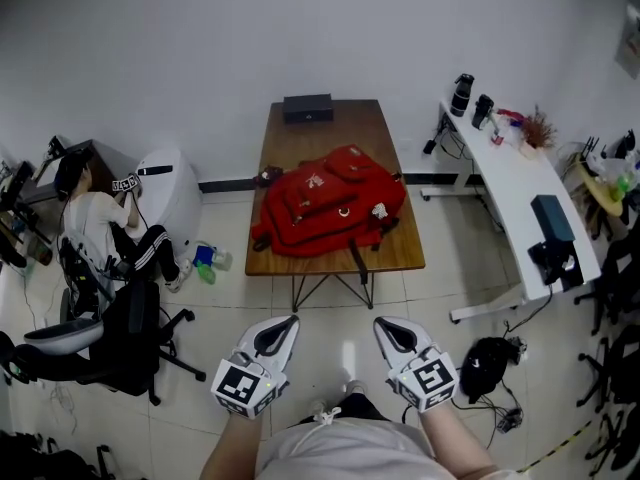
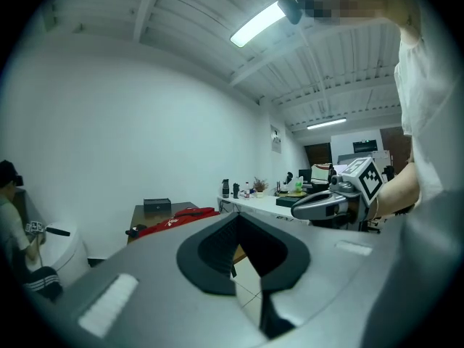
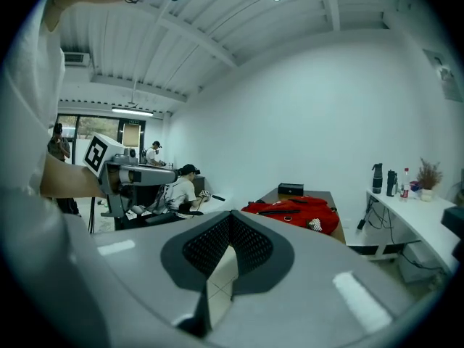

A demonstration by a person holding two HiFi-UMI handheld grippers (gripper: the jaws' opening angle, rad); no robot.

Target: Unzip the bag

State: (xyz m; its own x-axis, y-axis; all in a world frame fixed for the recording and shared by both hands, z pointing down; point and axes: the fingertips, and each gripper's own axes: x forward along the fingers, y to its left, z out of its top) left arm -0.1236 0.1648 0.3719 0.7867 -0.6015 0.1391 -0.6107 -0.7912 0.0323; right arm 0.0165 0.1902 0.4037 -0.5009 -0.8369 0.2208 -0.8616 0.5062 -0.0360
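A red backpack (image 1: 330, 203) lies flat on the brown wooden table (image 1: 400, 253), filling its near half. It also shows far off in the left gripper view as the backpack (image 2: 174, 220) and in the right gripper view as the backpack (image 3: 293, 210). My left gripper (image 1: 288, 322) and right gripper (image 1: 382, 324) hang side by side close to my body, over the tiled floor and well short of the table. Both are shut with nothing between the jaws, as seen at the left gripper (image 2: 235, 217) and the right gripper (image 3: 230, 216).
A black box (image 1: 307, 108) sits at the table's far end. A white desk (image 1: 520, 183) with bottles and a plant stands right, a black bag (image 1: 490, 363) on the floor near it. A person (image 1: 100, 228) sits on the floor left, beside an office chair (image 1: 110, 338).
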